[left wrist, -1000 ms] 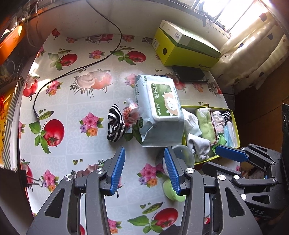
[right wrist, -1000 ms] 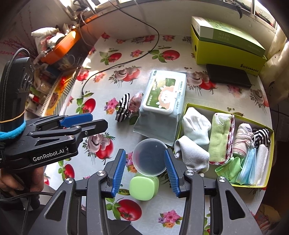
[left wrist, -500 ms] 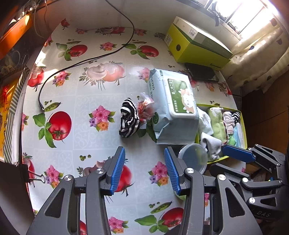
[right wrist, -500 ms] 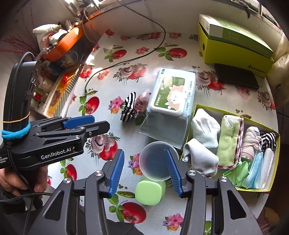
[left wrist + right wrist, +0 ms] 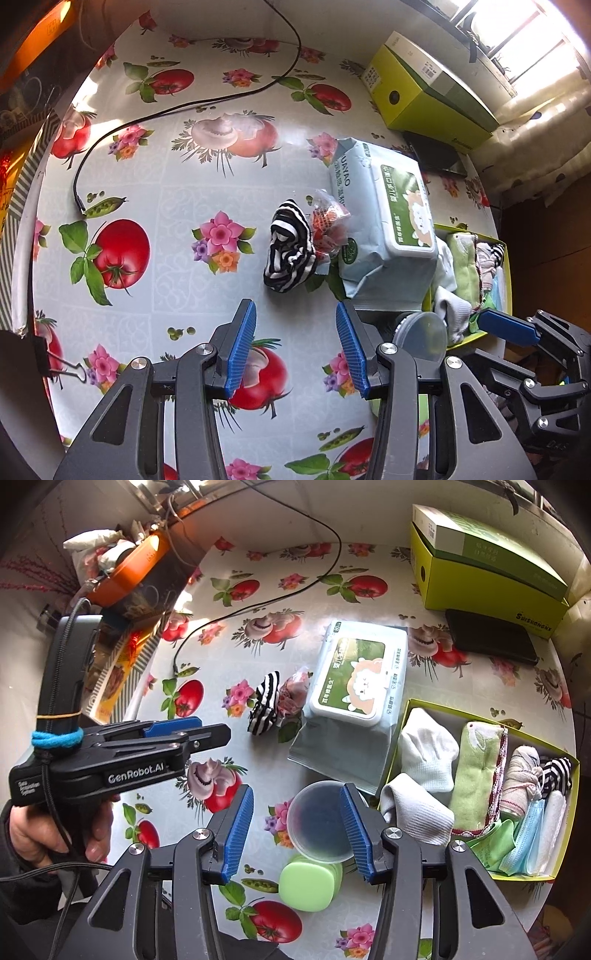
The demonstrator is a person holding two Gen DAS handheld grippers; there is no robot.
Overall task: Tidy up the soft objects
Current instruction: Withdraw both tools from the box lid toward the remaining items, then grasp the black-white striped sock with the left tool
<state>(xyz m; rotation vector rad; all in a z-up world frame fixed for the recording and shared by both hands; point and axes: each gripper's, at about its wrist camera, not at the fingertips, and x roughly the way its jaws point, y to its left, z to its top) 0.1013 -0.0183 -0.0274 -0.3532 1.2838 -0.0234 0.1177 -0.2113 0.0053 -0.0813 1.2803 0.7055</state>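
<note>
The step in hand looks like fetching the rolled black-and-white striped sock (image 5: 290, 247), which lies just left of the pale blue wet-wipes pack (image 5: 388, 225). The left gripper (image 5: 295, 345) hangs before it, jaws wide and empty. The right gripper (image 5: 295, 829) holds nothing, jaws half open; next, the left must close over the sock.

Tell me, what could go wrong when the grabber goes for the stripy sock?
The striped sock touches a crinkly snack packet, so the open left gripper might pinch both. The wipes pack sits close behind and could get shoved. The right gripper, open above the clear round lid, might bump it or the green container beneath.
</note>
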